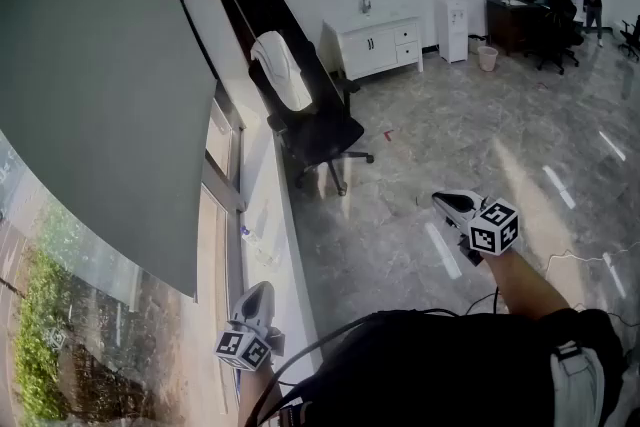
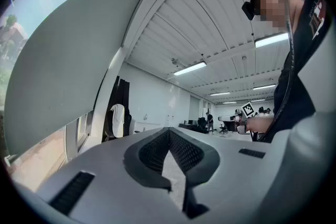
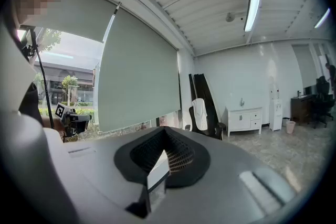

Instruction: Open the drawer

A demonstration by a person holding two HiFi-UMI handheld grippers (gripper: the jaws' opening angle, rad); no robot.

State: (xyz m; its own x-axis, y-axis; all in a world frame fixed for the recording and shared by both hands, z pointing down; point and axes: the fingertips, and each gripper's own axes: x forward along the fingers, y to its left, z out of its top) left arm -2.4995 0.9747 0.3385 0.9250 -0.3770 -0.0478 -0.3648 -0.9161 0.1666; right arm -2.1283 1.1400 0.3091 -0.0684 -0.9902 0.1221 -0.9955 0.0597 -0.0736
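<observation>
Novice: Drawers (image 1: 407,42), where are they from here?

Coach: In the right-hand part of the white cabinet (image 1: 372,47) against the far wall, stacked beside its two doors. All of them look pushed in. The cabinet is well apart from you, across open floor.

Novice: And my tools?

Coach: The left gripper (image 1: 262,288) is clenched on nothing, with its pads together. The right gripper (image 1: 441,200) looks the same in its own view, its jaws meeting at the tip with nothing between them. Both are held out roughly level, far short of the cabinet.

Novice: So what makes a good approach?

Coach: I'd walk up first, passing to the right of the office chair (image 1: 318,125), which stands left of the cabinet and nearer to you. Stop square to the drawer side, not the doors. Spread one gripper's jaws before you reach the front, set them either side of a handle and close firmly. Then pull straight back, because a skewed pull may bind the drawer. The handles are too small to make out from here, so judge the grip once you're close.

Novice: Anything to avoid?

Coach: The water dispenser (image 1: 452,15) just right of the cabinet.
</observation>
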